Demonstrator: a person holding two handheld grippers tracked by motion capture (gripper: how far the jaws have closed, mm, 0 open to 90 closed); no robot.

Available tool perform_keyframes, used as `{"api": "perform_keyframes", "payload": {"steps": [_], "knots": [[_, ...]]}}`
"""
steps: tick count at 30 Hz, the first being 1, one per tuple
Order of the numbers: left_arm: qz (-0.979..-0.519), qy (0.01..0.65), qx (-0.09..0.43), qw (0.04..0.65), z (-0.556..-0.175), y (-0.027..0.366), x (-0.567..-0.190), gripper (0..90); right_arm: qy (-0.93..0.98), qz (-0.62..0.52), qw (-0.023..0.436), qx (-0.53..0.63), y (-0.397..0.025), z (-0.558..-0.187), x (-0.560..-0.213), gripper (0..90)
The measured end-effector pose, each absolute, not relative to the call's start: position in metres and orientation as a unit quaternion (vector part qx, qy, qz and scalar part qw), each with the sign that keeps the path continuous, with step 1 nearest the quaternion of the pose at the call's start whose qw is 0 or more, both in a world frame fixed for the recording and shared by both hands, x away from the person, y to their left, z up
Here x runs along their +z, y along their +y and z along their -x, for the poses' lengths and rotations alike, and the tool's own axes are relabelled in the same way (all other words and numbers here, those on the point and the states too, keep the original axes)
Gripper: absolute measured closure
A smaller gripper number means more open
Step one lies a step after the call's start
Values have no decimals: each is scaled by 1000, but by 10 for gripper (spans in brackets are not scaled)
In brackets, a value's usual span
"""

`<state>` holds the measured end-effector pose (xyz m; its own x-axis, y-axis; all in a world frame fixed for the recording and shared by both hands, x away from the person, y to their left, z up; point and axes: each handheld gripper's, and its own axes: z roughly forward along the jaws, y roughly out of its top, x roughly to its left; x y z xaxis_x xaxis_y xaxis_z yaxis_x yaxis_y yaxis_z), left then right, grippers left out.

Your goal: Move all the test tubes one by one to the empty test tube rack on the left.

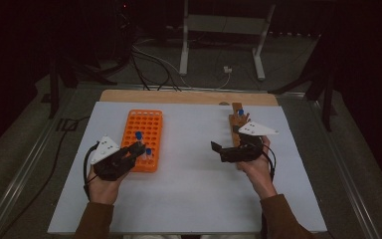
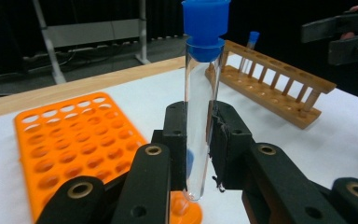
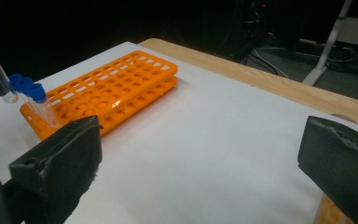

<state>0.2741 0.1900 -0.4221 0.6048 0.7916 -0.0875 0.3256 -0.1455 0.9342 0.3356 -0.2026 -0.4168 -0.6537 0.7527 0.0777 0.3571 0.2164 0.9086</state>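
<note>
High view: a white board [image 1: 194, 199] covers the table, and an orange tube rack [image 1: 144, 130] lies toward its left edge, a wooden tube rack [image 1: 236, 122] toward its right edge with one blue-capped tube at the far end. The left gripper [image 1: 138, 148] sits at the orange rack's near right corner; the right gripper [image 1: 218, 148] hovers just left of the wooden rack. Left gripper view: the jaws are clamped on an upright clear test tube with a blue cap [image 2: 200, 107], its rounded bottom just above the orange rack's corner. Right gripper view: the jaws stand wide apart, nothing between them, over bare board; the orange rack lies beyond, capped tubes at its near end
</note>
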Motion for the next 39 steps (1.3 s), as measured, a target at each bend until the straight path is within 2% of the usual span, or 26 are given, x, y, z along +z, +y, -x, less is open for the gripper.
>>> {"api": "perform_keyframes", "payload": {"steps": [23,39], "knots": [[-712,414,236,515,-274,227,-446,780,745,-375,205,512,-214,-332,-414,0],[-727,430,248,475,-289,222,-473,780,743,-373,205,516,-214,-332,-413,0]]}}
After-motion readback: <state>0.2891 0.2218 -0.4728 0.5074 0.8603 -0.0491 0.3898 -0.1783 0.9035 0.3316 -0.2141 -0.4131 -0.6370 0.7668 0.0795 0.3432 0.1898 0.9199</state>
